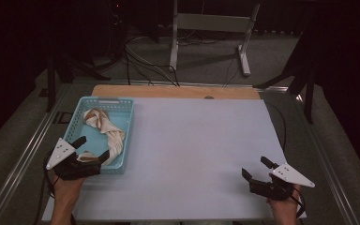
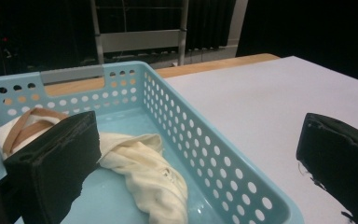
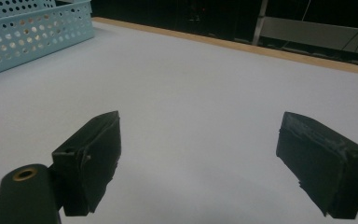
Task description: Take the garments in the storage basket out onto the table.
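- The table (image 1: 197, 150) has a pale lilac-grey sheet over it, with a strip of bare wood (image 1: 178, 91) showing along the far edge.
- Past the table there's a light metal frame stand (image 1: 211, 28) on a grey floor, with dark cables (image 1: 145, 65) running around its feet. Everything further back is too dark to make out.
- The light blue basket (image 1: 122, 136) sits at the left side of the table. It has perforated walls and a handle slot in the far rim.
- The near right wall of the basket is the thing in the way: in the left gripper view it runs right between the two jaws, so one jaw is over the inside and the other is out over the sheet.
- The cloth (image 1: 105, 129) lies inside the basket, running from the far left corner toward the near right one. It's cream or off-white, twisted and bunched up like a rope, with tan bands at the far end.
- The left gripper (image 1: 93, 151) is at the near end of the basket with its jaws wide apart, and nothing is pinched. The cloth lies just beside the inner jaw; can't tell if it touches.
- The right gripper (image 1: 255, 168) is way over at the near right of the table, well apart from the basket, with its jaws spread wide over bare sheet and nothing between them.
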A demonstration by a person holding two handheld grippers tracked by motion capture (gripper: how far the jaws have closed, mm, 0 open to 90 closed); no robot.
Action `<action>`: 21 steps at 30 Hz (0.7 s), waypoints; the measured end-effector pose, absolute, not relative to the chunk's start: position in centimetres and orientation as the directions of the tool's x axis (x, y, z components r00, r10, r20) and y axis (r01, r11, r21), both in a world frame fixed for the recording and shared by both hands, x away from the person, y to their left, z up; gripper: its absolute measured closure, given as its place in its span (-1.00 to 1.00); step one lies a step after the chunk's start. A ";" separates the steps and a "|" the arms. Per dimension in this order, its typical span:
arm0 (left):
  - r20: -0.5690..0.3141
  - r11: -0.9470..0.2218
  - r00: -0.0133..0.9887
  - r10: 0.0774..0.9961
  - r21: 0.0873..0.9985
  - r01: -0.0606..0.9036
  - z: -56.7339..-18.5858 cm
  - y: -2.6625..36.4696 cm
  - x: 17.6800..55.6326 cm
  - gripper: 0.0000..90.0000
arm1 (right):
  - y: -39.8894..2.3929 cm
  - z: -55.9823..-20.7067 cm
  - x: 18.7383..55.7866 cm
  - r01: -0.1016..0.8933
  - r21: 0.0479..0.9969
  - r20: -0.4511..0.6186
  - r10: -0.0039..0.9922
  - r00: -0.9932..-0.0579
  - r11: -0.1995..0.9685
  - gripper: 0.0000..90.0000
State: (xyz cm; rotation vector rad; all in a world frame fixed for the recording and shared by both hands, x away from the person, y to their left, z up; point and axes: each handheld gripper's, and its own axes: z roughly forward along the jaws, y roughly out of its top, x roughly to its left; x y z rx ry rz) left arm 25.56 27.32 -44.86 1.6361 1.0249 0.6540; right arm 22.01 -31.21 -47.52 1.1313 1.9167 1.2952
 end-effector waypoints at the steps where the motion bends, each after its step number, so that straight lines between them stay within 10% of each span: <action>1: -0.070 -0.087 0.479 0.875 0.951 0.298 -44.8 27.4 25.5 -1.00 | -31.2 -47.5 22.0 0.327 0.927 0.002 0.871 -0.492 0.183 -0.69; 21: -0.058 -0.102 0.501 0.863 0.953 0.286 -44.2 27.1 26.0 -0.99 | -30.2 -47.7 21.7 0.302 0.925 -0.047 0.856 -0.515 0.232 -0.69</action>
